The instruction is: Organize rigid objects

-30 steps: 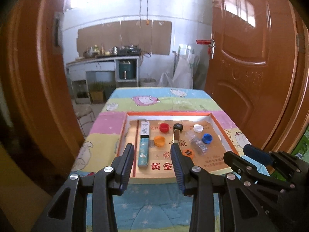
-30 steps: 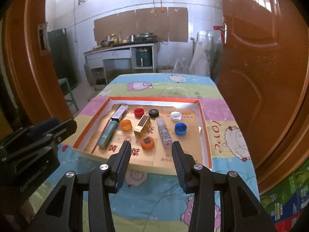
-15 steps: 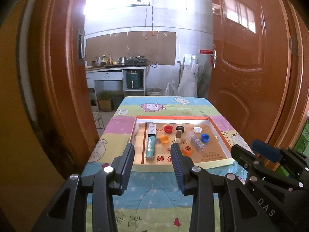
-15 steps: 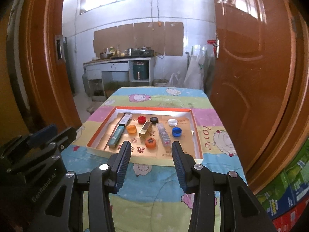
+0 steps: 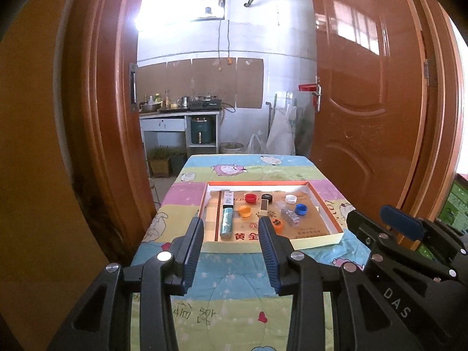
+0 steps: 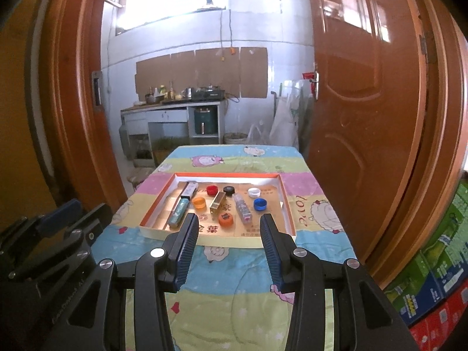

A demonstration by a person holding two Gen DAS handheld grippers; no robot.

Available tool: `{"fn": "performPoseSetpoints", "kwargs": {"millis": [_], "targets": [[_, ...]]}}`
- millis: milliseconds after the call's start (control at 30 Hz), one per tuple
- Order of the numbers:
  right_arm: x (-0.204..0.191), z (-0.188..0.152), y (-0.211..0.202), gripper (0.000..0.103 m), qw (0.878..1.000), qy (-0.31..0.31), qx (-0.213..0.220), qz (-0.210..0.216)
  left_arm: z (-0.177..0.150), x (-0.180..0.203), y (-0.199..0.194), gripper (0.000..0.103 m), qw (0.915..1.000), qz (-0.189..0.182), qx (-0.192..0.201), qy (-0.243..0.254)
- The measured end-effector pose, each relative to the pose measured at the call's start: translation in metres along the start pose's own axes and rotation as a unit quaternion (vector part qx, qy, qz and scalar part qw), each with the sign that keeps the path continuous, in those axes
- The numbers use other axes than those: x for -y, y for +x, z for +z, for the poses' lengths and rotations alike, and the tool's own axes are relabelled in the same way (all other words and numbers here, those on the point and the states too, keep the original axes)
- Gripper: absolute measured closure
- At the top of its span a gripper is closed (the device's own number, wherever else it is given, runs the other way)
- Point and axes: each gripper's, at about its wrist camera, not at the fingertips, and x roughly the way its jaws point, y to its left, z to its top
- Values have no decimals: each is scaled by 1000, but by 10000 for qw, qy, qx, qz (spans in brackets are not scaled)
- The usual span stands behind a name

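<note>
Left wrist view: my left gripper stands with jaws apart and nothing between them, held well back from the tray on the quilt-covered counter. The right gripper's body shows at the frame's right edge. Step in hand, as I judge it: either the start or the close of sorting, since neither tool is near the items. A next move would call for bringing one gripper forward over the tray and choosing a single item.

Right wrist view: my right gripper is likewise spread and empty, short of the tray's near wall. Contents, all inside the tray:
- bottle caps, six: red cap, black cap, white cap, blue cap, pale orange cap, dark orange cap;
- white box, one;
- teal tube, one;
- gold box, one;
- clear bottle, one.
</note>
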Motion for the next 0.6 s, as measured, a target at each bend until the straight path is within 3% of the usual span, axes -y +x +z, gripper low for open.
{"fn": "performPoseSetpoints", "kwargs": {"millis": [600], "targets": [[-3, -9, -29, 58, 9998, 19, 193, 44, -7, -2, -22, 64, 9999, 5, 124, 96]]}}
